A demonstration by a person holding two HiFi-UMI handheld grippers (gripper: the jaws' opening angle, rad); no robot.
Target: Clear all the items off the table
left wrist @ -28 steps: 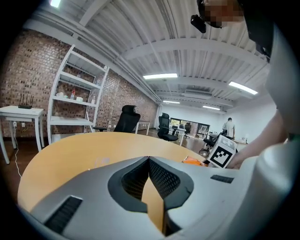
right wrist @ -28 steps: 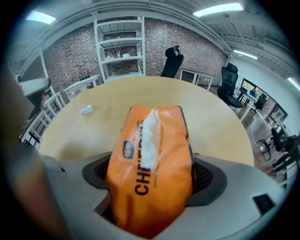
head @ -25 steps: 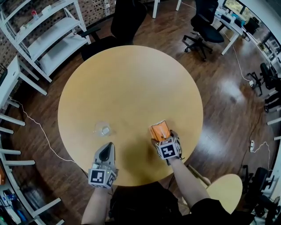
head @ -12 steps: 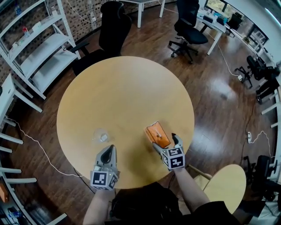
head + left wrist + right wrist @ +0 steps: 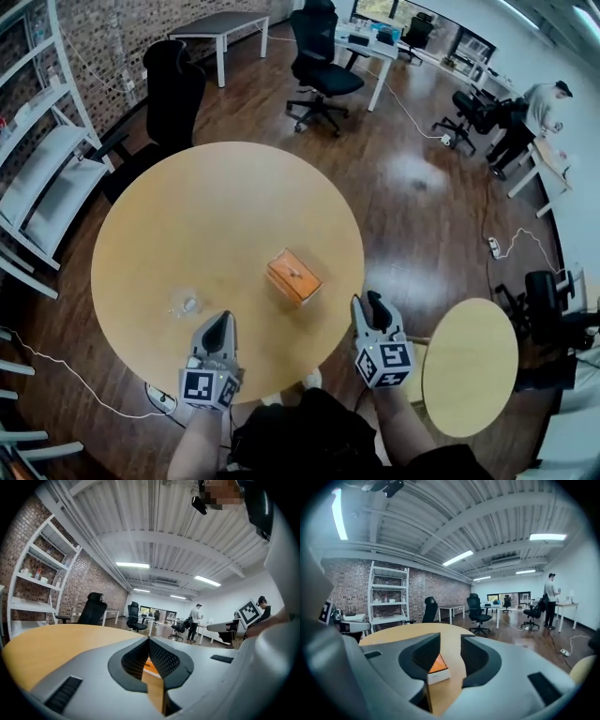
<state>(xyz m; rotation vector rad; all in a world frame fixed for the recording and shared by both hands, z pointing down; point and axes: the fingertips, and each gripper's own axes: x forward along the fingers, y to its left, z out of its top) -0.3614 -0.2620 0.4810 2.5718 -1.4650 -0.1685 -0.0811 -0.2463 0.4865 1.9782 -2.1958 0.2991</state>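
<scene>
The left gripper (image 5: 221, 322) hovers over the near edge of the round wooden desk (image 5: 187, 216). Its fingers (image 5: 165, 660) are pressed together with nothing between them. In the left gripper view, only a sliver of the orange box (image 5: 151, 665) shows through the notch behind the closed tips, out on the desk beyond them.

The right gripper (image 5: 367, 302) is just past the desk's rim, above the dark wood floor (image 5: 403, 225). Its fingers (image 5: 423, 654) are closing and a moderate gap remains between them. Nothing is held. In the right gripper view, the orange box (image 5: 436, 666) appears through that gap, but it lies on the desk ahead of the tips and clear of both pads.

From the head view, the orange box (image 5: 294, 277) sits flat on the desk, ahead and to the left of the right fingers and ahead and to the right of the left fingers, touching neither. A small clear item (image 5: 186, 303), too faint to name further, lies on the desk just ahead and to the left of the left fingers. A small round table (image 5: 469, 366) stands to the right of the right gripper, apart from the desk.
</scene>
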